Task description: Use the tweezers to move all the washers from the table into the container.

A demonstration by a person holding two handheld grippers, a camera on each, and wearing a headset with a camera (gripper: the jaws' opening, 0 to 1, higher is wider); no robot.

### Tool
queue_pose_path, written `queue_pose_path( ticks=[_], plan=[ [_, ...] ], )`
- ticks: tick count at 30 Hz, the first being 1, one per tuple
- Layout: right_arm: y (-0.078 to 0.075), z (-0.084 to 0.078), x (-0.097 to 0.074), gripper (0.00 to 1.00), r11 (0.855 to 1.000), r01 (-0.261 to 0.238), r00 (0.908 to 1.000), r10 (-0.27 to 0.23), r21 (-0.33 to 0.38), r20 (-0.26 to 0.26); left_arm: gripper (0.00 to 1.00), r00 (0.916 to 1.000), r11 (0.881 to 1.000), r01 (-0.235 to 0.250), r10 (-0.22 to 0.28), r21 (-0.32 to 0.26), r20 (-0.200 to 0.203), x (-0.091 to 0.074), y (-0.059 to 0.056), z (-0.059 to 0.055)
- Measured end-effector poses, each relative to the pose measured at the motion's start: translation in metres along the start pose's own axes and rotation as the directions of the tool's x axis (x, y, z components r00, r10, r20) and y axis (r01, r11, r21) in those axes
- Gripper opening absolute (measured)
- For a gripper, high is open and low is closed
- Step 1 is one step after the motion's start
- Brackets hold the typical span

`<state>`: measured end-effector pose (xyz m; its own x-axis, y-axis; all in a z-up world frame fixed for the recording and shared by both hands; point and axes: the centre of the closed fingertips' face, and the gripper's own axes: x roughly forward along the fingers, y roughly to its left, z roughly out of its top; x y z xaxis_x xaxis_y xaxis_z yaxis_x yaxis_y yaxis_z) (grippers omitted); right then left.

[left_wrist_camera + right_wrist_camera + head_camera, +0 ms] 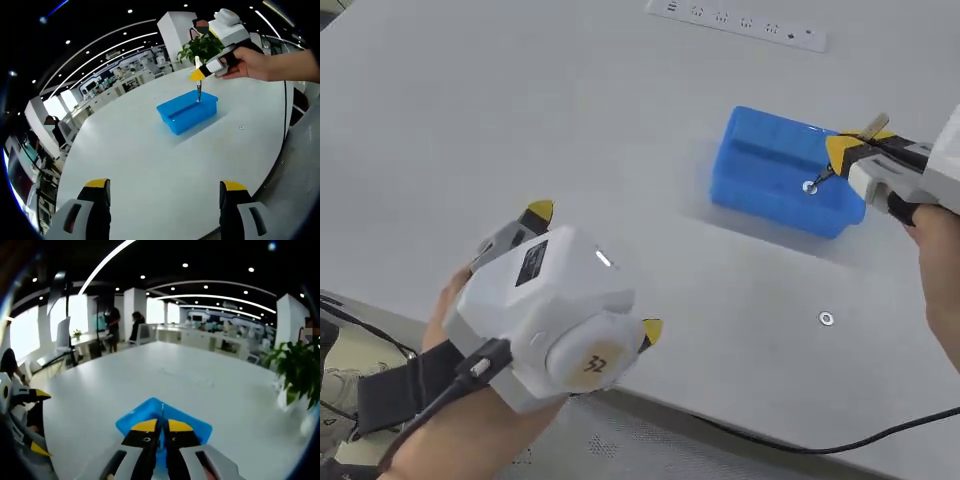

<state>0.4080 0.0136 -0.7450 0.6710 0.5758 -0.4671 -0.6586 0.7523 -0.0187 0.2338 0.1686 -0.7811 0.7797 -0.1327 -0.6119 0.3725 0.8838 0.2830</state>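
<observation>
One washer [810, 187] sits at the tip of the tweezers [822, 177] inside the blue container [760, 160], right tool [845, 148] clamped on the tweezers, left tool [596, 270] gaping empty well apart from the container; ease the squeeze low so it drops in, while a second washer [826, 318] lies on the desk [520, 120] near the container.

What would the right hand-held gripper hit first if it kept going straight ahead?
Probably the blue container: the right hand-held gripper points its tweezers straight into it, so the tweezers' tip, at a washer, would touch inside first. How far it is above the bottom is unclear.
</observation>
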Motion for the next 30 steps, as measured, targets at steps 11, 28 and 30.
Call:
queue_pose_path(
  ticks=[11,28,30],
  plan=[
    [0.003,-0.026,0.024,0.02,1.000,-0.023,0.9977,0.023,0.010,-0.063,0.99,0.9929,0.991,0.018,-0.002,-0.133,0.119,-0.007,0.005,0.019],
    [0.000,-0.044,0.027,0.02,1.000,-0.010,0.9940,0.009,-0.008,-0.109,0.99,0.9737,0.987,0.013,0.024,-0.158,0.227,-0.018,0.010,0.039],
    [0.001,-0.043,0.027,0.02,1.000,-0.010,0.9940,0.009,-0.013,-0.109,0.99,0.9692,0.987,0.016,0.025,-0.161,0.245,-0.020,0.010,0.042]
  ],
)
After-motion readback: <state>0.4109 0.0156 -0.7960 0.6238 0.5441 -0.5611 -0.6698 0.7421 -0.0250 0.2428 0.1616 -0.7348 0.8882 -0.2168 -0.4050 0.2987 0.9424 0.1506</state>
